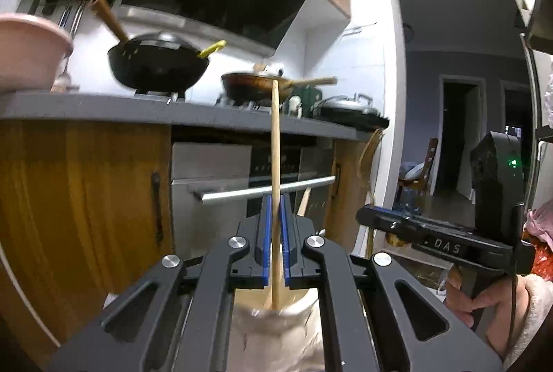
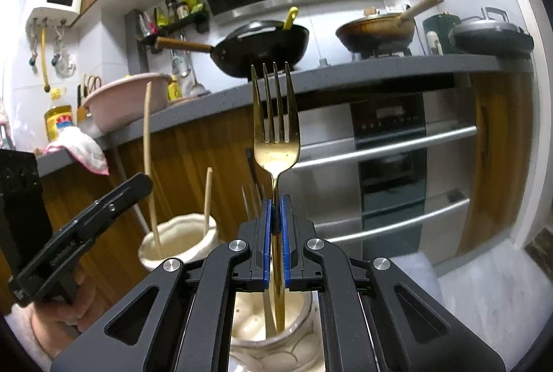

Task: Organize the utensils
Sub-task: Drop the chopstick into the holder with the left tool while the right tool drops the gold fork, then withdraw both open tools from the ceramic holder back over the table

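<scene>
My left gripper [image 1: 275, 202] is shut on a wooden chopstick [image 1: 275, 144], held upright, its lower end inside a cream ceramic holder [image 1: 276, 320] below the jaws. My right gripper [image 2: 275, 202] is shut on a gold fork [image 2: 275, 123], tines up, its handle reaching down into a second cream holder [image 2: 273, 337]. In the right wrist view the left gripper [image 2: 114, 196] shows at the left, with the first holder [image 2: 179, 244] containing two chopsticks [image 2: 207, 199]. The right gripper [image 1: 380, 220] shows at the right of the left wrist view.
A grey counter [image 2: 345, 75] runs behind, with a black wok [image 2: 262, 44], a brown pan [image 2: 376, 30], a pink basin [image 2: 128, 99] and an oil bottle [image 2: 58, 120]. An oven [image 2: 390, 164] with steel bar handles sits below. A doorway [image 1: 459, 130] opens on the right.
</scene>
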### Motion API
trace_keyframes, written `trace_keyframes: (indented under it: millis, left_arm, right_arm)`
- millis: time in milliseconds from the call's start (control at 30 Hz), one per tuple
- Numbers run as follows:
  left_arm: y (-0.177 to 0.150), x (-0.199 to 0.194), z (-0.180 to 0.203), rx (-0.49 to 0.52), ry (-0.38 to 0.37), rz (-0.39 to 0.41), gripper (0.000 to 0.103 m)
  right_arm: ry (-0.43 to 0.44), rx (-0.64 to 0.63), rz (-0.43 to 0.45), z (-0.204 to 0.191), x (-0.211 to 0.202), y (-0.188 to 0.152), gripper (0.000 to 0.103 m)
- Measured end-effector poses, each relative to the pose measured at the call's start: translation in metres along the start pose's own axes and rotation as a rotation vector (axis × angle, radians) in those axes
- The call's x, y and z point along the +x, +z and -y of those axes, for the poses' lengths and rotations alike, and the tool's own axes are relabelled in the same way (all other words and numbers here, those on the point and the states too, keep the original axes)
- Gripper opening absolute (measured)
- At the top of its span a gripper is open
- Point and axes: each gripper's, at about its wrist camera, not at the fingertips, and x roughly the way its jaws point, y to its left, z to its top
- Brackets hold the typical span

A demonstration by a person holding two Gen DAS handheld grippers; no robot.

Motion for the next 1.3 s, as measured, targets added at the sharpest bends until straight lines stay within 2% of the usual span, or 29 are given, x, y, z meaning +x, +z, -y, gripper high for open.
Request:
trace_keyframes:
  millis: [300,700,900,967,1033,1167,1233,1300]
  left_arm:
    - [-0.017,0.007,-0.013,-0.017,0.036,-0.101,0.005]
    - [-0.022,0.006,-0.017,-0.016,0.06,-0.104,0.006]
    - [-0.022,0.004,-0.017,-0.006,0.079,-0.101,0.016]
    - [-0.022,0.002,-0.016,0.001,0.085,-0.096,0.018]
    - [-0.021,0.0,-0.015,0.009,0.094,-0.092,0.021]
    - [-0.019,-0.003,-0.014,0.016,0.109,-0.077,0.033]
    - [-0.019,-0.007,-0.013,0.02,0.124,-0.067,0.042]
    - [-0.019,-0.012,-0.012,0.026,0.136,-0.06,0.05]
  right_arm:
    - [-0.031,0.002,-0.062,0.003,0.007,-0.013,0.006]
    - [-0.053,0.016,-0.072,0.009,0.012,-0.016,0.007]
    - [-0.057,0.014,-0.073,0.01,0.014,-0.016,0.008]
    - [-0.058,0.016,-0.072,0.011,0.014,-0.016,0.014]
    - [-0.056,0.024,-0.065,0.012,0.013,-0.016,0.03]
    - [-0.062,0.018,-0.06,0.013,0.009,-0.015,0.033]
    - [-0.061,0.029,-0.049,0.015,0.003,-0.012,0.053]
    - [-0.06,0.036,-0.036,0.016,-0.006,-0.01,0.062]
